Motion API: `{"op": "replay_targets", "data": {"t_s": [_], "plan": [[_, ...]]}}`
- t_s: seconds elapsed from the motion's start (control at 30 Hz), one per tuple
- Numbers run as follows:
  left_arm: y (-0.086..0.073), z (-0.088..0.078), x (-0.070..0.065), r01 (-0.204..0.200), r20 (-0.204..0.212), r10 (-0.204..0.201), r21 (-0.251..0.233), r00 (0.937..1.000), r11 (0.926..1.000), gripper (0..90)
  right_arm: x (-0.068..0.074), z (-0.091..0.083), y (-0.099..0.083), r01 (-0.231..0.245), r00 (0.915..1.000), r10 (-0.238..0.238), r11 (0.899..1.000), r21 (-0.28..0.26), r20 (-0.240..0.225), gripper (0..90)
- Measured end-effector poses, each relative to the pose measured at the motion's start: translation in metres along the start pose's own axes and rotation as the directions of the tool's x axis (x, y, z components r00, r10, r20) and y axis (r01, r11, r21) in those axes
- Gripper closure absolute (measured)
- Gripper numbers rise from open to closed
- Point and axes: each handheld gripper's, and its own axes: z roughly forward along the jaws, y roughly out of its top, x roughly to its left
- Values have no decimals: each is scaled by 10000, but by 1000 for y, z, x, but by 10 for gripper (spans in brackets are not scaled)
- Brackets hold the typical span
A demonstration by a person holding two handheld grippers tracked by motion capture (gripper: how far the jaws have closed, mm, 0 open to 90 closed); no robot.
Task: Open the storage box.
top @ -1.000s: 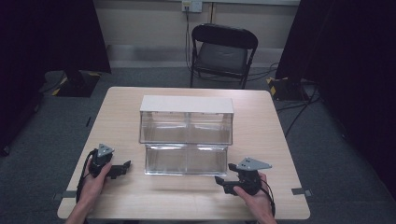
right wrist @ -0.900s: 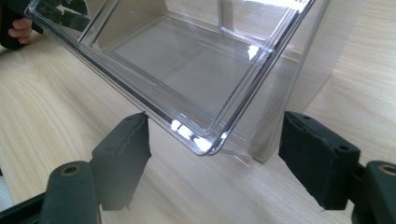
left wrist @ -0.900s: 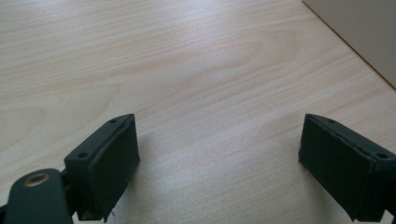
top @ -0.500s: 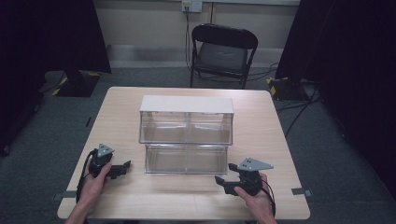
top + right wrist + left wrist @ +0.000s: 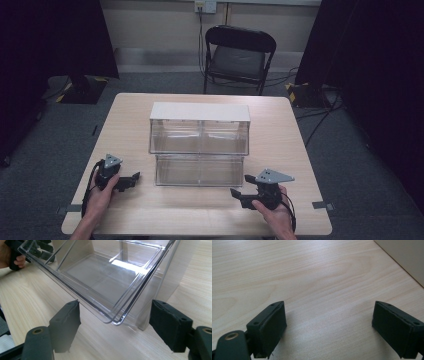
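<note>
the clear bin (image 5: 200,170) sits mid-table, its drawer tipped open, nothing has shifted lately, both the left gripper (image 5: 131,180) and right gripper (image 5: 239,192) resting with jaws apart, empty, so work hasn't begun.

No legible txt, labels or nos. anywhere

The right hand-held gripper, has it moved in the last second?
No. The right hand-held gripper sits at the same spot beside the clear bin's front corner.
</note>
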Motion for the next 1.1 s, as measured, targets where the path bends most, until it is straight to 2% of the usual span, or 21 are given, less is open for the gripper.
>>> {"op": "replay_targets", "data": {"t_s": [1.1], "plan": [[0,0,0,16,-2,-16,-1,10000,10000,115,3,-7,8,170,9997,-176,9991,-397,-141,245]]}}
